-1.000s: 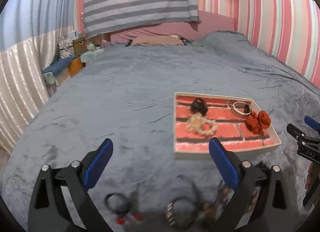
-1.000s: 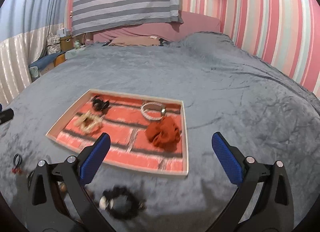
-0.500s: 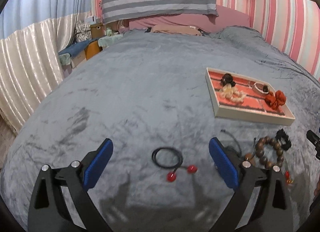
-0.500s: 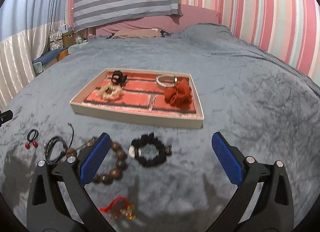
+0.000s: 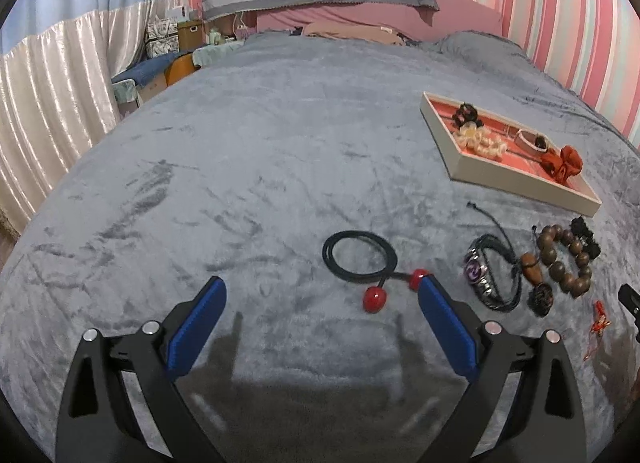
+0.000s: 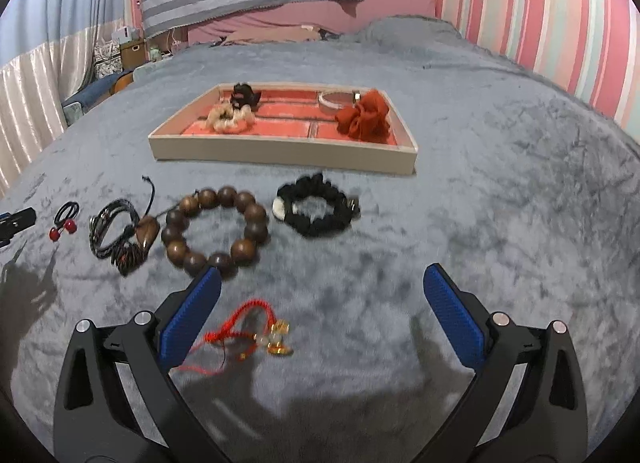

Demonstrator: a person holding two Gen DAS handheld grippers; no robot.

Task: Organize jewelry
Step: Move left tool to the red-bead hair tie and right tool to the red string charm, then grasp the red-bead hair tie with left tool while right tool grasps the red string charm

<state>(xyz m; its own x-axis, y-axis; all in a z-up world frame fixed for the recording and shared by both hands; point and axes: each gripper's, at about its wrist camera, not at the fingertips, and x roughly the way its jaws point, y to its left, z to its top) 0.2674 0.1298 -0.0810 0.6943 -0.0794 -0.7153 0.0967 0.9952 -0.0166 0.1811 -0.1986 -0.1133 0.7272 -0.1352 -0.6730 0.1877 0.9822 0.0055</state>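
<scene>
Both grippers, left (image 5: 322, 305) and right (image 6: 322, 295), gape empty. Red string bracelet (image 6: 244, 329): light, limp; pinch at gold charms.

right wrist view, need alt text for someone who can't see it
Open blue-padded tongs hover over a grey blanket, empty, above a red string charm bracelet. Beyond lie a wooden bead bracelet, a black scrunchie, a dark cord bracelet and a black hair tie with red beads. Behind them a shallow tray holds more hair accessories.
</scene>
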